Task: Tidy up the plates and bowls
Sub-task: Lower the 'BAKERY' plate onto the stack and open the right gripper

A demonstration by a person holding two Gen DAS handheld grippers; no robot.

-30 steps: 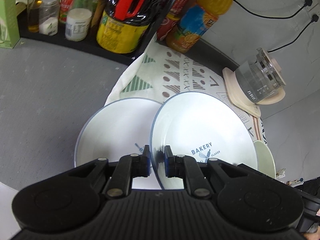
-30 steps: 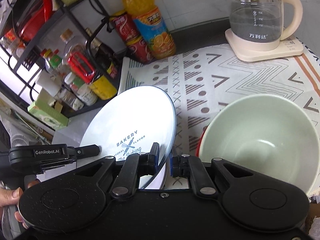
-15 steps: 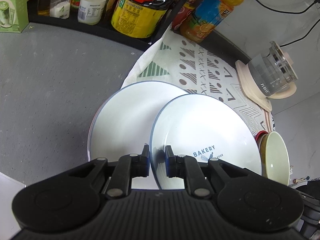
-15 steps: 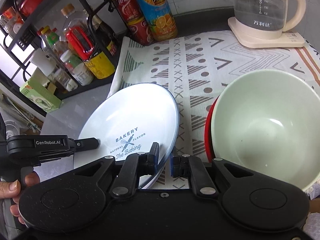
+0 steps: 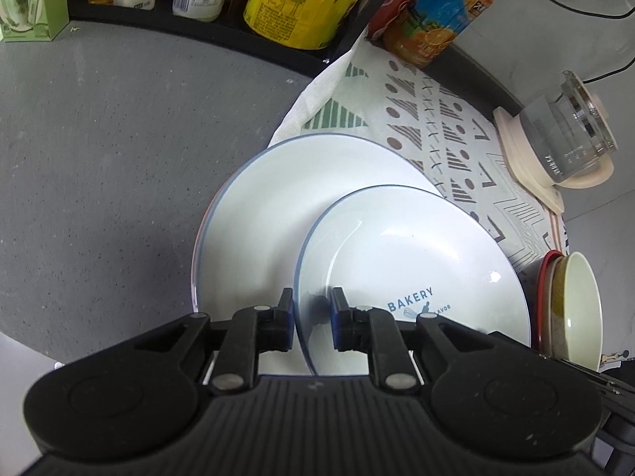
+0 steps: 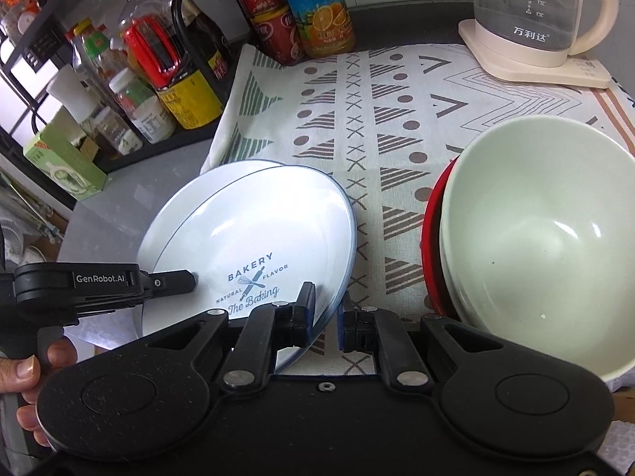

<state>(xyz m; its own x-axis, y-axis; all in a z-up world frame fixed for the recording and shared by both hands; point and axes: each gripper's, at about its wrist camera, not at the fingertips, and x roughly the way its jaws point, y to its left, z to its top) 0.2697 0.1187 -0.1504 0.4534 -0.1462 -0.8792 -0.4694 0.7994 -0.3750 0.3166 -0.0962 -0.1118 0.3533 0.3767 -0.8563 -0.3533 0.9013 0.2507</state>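
Lower than a second ago, the white "BAKERY" plate (image 5: 412, 261) hangs tilted over the plain plate (image 5: 278, 214), both grippers (image 5: 312, 311) (image 6: 325, 309) pinching its rim.

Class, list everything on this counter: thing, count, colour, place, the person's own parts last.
BAKERY plate: one, white, tilted over plain plate.
plain plate: one, white, cloth's edge.
green bowl: one, pale green, inside red bowl.
red bowl: one, red, on cloth.
kettle: one, glass and cream, cloth's far corner.
cloth: one, patterned white, under bowls.
bottles: several, mixed colours, at the back.
left claw: one, black, gripping BAKERY plate's rim, jaws just easing open.
right claw: one, black, shut on same rim.
hand: one, holding left claw.
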